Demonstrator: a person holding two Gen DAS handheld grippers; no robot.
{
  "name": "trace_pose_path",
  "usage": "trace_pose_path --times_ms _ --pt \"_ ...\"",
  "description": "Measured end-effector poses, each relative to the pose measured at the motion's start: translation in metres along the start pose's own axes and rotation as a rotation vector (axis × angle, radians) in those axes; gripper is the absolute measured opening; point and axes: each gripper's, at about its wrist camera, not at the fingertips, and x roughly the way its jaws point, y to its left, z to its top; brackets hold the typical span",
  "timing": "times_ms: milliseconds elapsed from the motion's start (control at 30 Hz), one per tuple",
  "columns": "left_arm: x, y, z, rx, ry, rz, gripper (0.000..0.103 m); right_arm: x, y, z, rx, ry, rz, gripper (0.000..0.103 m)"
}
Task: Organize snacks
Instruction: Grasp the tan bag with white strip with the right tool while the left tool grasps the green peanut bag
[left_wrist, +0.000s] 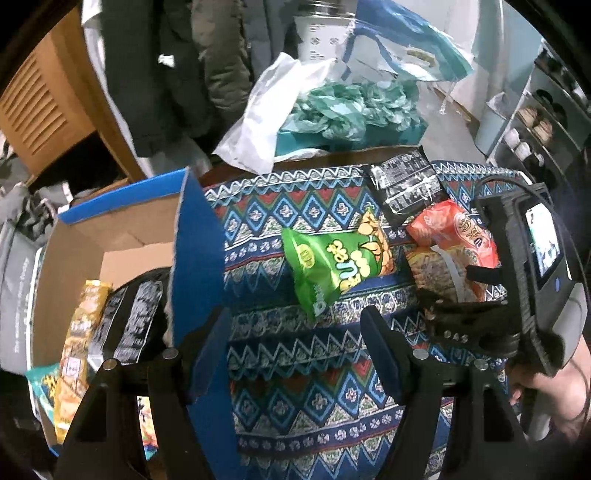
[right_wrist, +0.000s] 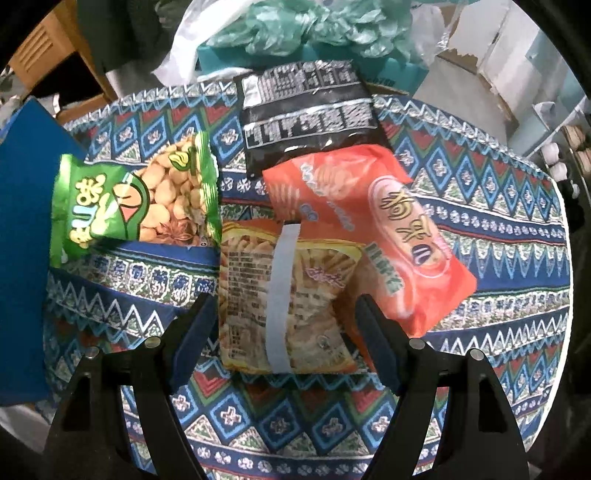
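Note:
A green snack bag lies on the patterned tablecloth. A black bag, an orange-red bag and a yellow bag with a white strip lie to its right. My left gripper is open and empty, just short of the green bag. My right gripper is open, its fingers either side of the yellow bag's near end. A cardboard box at the left holds a yellow pack and a black pack.
The box's blue flap stands up at the table's left edge. White and green plastic bags lie behind the table. A wooden chair and hanging coats are at the back left. Shelves stand at the right.

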Motion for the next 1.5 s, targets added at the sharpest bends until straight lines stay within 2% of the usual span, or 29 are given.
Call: trace_pose_path --times_ms 167,233,333,500,633,767,933,1100,1433,1467,1500 --pt "0.006 -0.010 0.013 0.070 -0.002 -0.013 0.074 0.013 0.011 0.003 -0.025 0.005 -0.013 0.077" --pt "0.009 -0.015 0.019 0.126 -0.015 -0.004 0.079 0.017 0.014 0.003 -0.049 0.011 -0.024 0.063" --pt "0.012 -0.023 0.029 0.215 -0.049 0.021 0.081 0.019 0.016 0.002 -0.059 0.010 -0.028 0.050" --pt "0.033 -0.037 0.042 0.369 -0.020 0.015 0.081 0.004 0.002 0.000 -0.007 -0.015 0.032 0.047" --pt "0.053 -0.044 0.049 0.415 0.029 -0.007 0.081 -0.010 -0.007 -0.001 0.034 -0.042 0.061 0.047" --pt "0.074 -0.045 0.056 0.397 0.099 -0.079 0.081 -0.019 -0.018 -0.004 0.087 -0.038 0.097 0.047" --pt "0.101 -0.043 0.052 0.326 0.257 -0.165 0.081 -0.021 -0.021 -0.005 0.121 -0.016 0.117 0.047" --pt "0.106 -0.038 0.042 0.213 0.286 -0.213 0.081 -0.025 -0.026 -0.010 0.124 -0.012 0.121 0.047" --pt "0.119 -0.039 0.031 0.139 0.274 -0.152 0.081 -0.025 -0.017 -0.006 0.108 -0.025 0.113 0.047" --pt "0.119 -0.039 0.032 0.139 0.269 -0.153 0.079 -0.026 -0.017 -0.006 0.107 -0.027 0.111 0.047" --pt "0.119 -0.040 0.031 0.137 0.262 -0.162 0.071 -0.027 -0.017 -0.006 0.108 -0.031 0.110 0.047"
